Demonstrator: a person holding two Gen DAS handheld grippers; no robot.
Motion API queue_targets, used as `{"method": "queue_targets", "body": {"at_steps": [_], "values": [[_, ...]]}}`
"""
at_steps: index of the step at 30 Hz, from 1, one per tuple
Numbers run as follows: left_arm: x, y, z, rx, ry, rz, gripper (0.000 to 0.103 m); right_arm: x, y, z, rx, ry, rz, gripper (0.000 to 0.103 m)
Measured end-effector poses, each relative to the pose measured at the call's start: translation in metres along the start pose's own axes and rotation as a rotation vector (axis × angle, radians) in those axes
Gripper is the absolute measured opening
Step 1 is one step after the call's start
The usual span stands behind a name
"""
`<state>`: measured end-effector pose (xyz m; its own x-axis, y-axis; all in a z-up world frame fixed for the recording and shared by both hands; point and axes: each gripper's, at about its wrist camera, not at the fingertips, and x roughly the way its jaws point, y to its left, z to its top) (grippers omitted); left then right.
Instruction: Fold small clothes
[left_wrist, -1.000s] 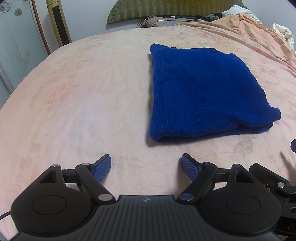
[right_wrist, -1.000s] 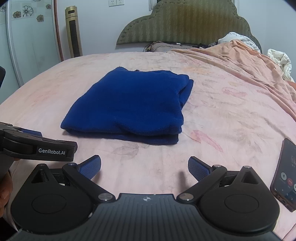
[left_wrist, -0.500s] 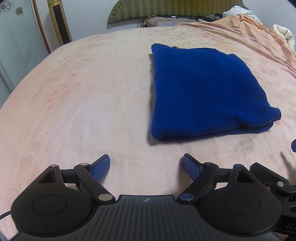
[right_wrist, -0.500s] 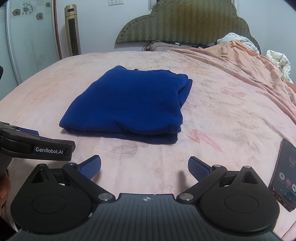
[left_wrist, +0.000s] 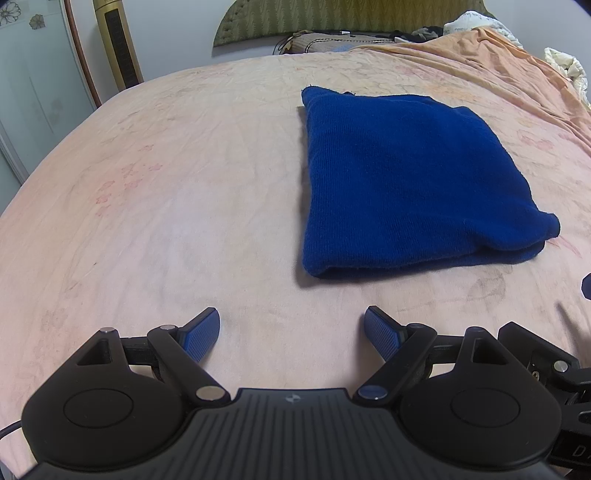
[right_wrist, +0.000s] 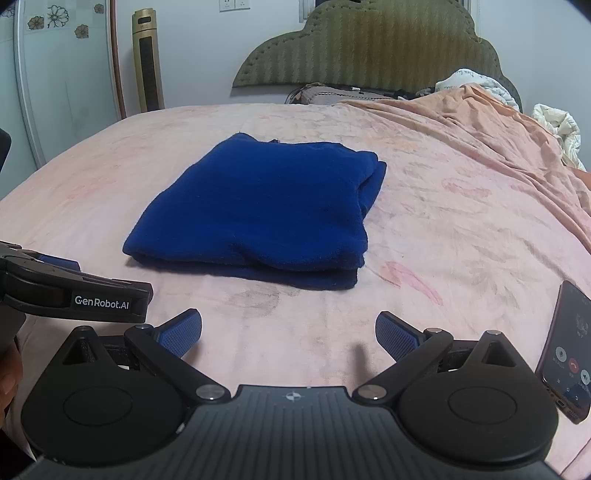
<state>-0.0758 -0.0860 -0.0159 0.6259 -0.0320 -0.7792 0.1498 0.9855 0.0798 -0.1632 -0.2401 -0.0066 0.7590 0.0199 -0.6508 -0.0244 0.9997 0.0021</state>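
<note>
A dark blue knit garment (left_wrist: 406, 184) lies folded into a thick square on the pink bedsheet (left_wrist: 166, 206); the right wrist view shows the same folded garment (right_wrist: 266, 210) ahead and slightly left. My left gripper (left_wrist: 291, 325) hovers over bare sheet short of the garment's near left corner, jaws wide apart with nothing between them. My right gripper (right_wrist: 288, 325) stands open too, just short of the garment's near edge, empty. The left gripper's black body (right_wrist: 74, 291) shows at the left edge of the right wrist view.
A phone (right_wrist: 565, 354) with a lit call screen lies on the sheet at the right, close to my right gripper. A rumpled orange blanket (right_wrist: 498, 133) covers the bed's far right. A padded headboard (right_wrist: 369, 48) and a tall gold fan (right_wrist: 147, 59) stand behind.
</note>
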Motion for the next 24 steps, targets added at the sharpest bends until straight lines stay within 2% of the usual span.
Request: {"method": "queue_targets", "body": {"at_steps": [24], "values": [[-0.0012, 0.0007, -0.0006, 0.001, 0.0, 0.0, 0.086, -0.0001, 0.0057, 0.0029, -0.011, -0.001, 0.002, 0.102]]}}
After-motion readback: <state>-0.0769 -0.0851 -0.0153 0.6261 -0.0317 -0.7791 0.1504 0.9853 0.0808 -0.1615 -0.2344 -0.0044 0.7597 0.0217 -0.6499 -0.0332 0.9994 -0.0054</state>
